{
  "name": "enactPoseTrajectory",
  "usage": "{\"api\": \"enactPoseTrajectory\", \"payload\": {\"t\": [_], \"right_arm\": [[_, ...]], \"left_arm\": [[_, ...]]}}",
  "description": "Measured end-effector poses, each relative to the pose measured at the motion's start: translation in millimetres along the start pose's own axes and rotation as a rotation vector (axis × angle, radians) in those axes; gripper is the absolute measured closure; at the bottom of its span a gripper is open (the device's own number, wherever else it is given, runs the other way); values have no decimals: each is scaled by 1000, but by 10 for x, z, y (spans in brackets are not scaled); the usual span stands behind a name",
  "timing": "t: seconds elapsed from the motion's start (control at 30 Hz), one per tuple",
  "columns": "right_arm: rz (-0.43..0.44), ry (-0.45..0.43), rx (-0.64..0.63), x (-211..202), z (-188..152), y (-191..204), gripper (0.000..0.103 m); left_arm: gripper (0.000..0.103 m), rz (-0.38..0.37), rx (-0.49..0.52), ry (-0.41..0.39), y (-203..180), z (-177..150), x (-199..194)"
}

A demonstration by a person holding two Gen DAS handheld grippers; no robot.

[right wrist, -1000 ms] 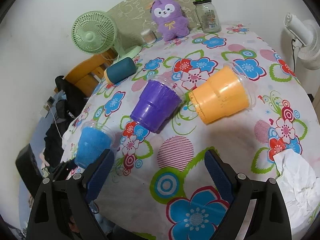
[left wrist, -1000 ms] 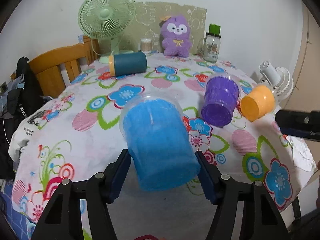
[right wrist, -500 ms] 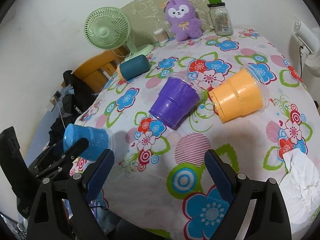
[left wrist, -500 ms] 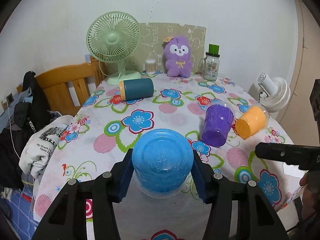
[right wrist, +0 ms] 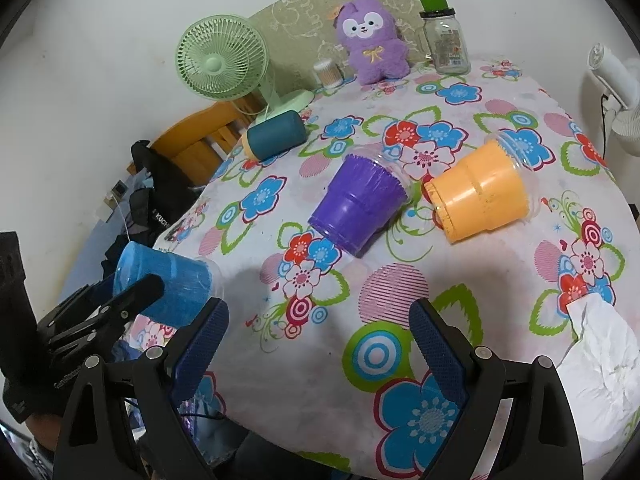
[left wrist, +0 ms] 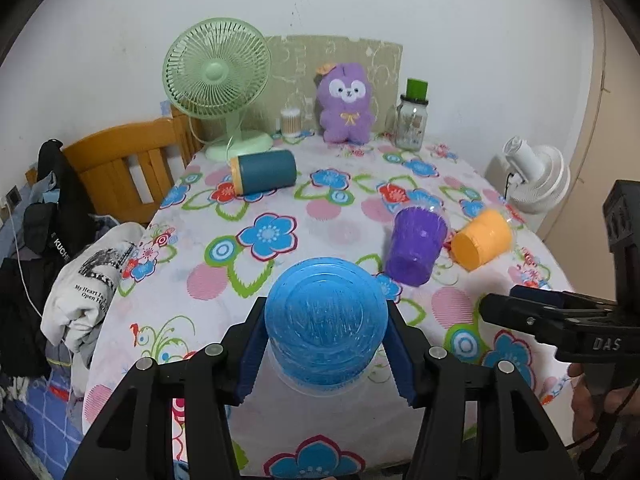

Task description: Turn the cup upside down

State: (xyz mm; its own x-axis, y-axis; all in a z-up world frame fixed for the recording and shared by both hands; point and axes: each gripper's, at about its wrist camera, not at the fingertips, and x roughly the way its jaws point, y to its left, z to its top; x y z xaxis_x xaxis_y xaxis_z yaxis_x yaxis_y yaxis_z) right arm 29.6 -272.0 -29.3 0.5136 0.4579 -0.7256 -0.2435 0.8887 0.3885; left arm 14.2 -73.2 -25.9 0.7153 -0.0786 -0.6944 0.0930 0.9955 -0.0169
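My left gripper (left wrist: pixel 326 344) is shut on a blue cup (left wrist: pixel 325 320) and holds it off the table's near left edge, tipped on its side with its flat bottom toward the camera. The blue cup (right wrist: pixel 168 280) shows in the right wrist view at the left, mouth toward the table. My right gripper (right wrist: pixel 318 336) is open and empty above the front of the table. A purple cup (right wrist: pixel 358 210) and an orange cup (right wrist: pixel 478 200) lie on their sides mid-table.
The floral tablecloth (left wrist: pixel 256 248) covers the table. A teal tumbler (left wrist: pixel 262 172) lies at the back left. A green fan (left wrist: pixel 216 80), purple plush (left wrist: pixel 346 102) and glass jar (left wrist: pixel 412 120) stand at the back. Crumpled white tissue (right wrist: pixel 600 364) lies front right. A wooden chair (left wrist: pixel 120 164) stands left.
The left gripper has lifted the blue cup off the table and turned it from mouth-down to lying sideways, bottom toward the camera. The right gripper stayed open and shifted slightly.
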Motion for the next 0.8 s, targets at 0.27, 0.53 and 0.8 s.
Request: {"api": "enactPoseTrajectory", "payload": {"t": [0.27,0.53,0.8], "right_arm": [[-4,10,1,24,-22,-1,10],[-10,22,-2,58,-22,11,10],[-10,33,-10,105,-25,44,10]], "left_arm": [[46,0,-11,37,12,-11,97],[25,-5,-8,25,2,13,85],[25,-5,-18,23,50,14,83]]}}
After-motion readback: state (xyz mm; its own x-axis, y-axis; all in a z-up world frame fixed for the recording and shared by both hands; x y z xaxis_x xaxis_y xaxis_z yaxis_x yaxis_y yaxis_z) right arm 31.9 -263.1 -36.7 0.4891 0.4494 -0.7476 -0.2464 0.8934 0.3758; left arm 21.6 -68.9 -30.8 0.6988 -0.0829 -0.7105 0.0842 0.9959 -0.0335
